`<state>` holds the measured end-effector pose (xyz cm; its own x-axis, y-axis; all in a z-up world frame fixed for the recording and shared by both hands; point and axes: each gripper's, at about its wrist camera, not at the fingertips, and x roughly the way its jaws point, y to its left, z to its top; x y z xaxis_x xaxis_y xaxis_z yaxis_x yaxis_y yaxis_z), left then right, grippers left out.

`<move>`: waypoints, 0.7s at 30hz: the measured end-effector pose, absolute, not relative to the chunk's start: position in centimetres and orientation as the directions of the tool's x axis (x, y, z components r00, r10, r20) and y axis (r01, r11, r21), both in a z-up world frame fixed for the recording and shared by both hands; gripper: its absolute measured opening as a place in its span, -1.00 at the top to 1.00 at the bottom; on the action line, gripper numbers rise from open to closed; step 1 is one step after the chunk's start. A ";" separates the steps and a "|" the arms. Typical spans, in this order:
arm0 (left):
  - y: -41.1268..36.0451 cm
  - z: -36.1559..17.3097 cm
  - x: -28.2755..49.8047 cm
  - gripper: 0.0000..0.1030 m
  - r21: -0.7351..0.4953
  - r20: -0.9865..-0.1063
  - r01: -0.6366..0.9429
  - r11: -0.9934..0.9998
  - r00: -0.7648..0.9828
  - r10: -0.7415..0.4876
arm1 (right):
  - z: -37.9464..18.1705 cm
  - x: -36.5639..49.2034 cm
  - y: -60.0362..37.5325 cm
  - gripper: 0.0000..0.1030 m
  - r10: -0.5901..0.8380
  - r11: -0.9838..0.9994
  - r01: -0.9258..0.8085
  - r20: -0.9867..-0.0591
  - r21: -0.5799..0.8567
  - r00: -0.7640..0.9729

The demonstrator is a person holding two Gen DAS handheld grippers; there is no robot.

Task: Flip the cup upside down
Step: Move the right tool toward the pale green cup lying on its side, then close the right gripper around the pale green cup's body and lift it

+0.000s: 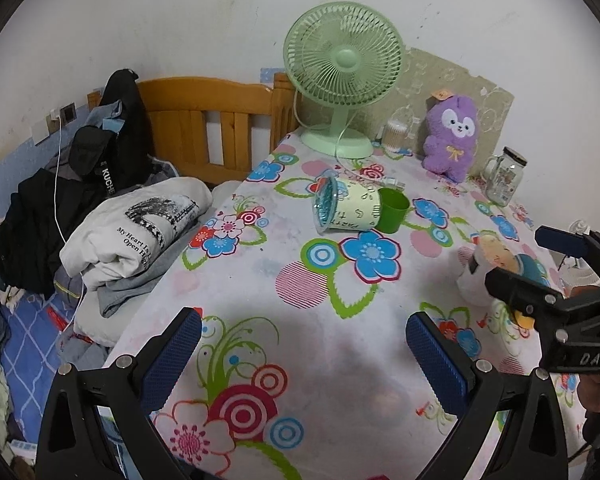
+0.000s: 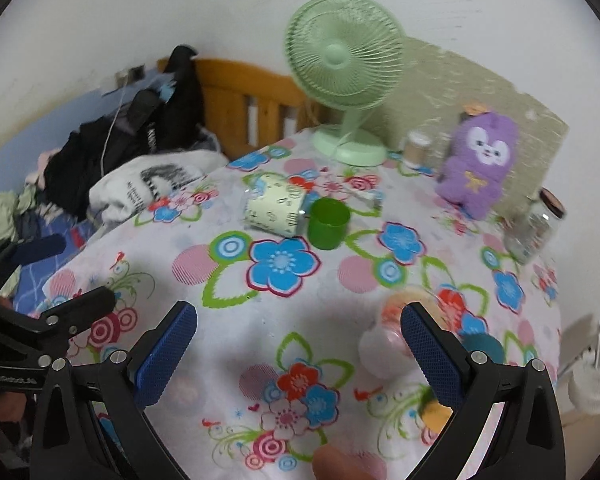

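Reach with whichever tongs suit, keeping them level and spread until the blue pads straddle the green cup [image 1: 393, 210]; close on its side wall below the rim, lift clear of the cloth, roll the wrist half a turn, set it down mouth-first on a flat patch. Best to come from the cup's free side, since the cream patterned container [image 1: 350, 208] lies tipped over and touches it on the left; a careless approach probably nudges both.

Stands upright, mouth up, near the middle of the tabletop [image 1: 260, 280], toward the far edge, just in front of the green fan [image 1: 342, 72] and left of the purple plush toy [image 1: 452, 140].

Left tongs [image 1: 302, 356] spread wide and holding nothing, low over the near edge, cup well ahead and slightly right. Right tongs [image 2: 298, 354] likewise wide and empty, cup [image 2: 327, 224] well ahead, almost dead centre between the pads. A white figurine cup [image 1: 480, 276] sits near the right edge, close by the right tongs.
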<state>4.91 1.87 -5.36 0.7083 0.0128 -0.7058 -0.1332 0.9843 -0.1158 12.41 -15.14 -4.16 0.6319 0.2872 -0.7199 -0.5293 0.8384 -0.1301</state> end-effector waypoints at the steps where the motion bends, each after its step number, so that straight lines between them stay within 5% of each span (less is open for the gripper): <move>1: 2.1 -5.6 5.4 -1.00 -0.118 -0.712 -0.141 0.983 0.702 0.015 | -4.3 12.8 -14.8 -0.99 0.292 0.829 -0.543 -0.725 -0.134 0.624; 21: 4.3 -9.6 12.8 -1.00 -0.110 -0.806 -0.284 0.952 0.586 0.082 | -6.6 27.6 -7.9 -0.99 0.344 0.508 -0.841 -0.852 -0.185 0.395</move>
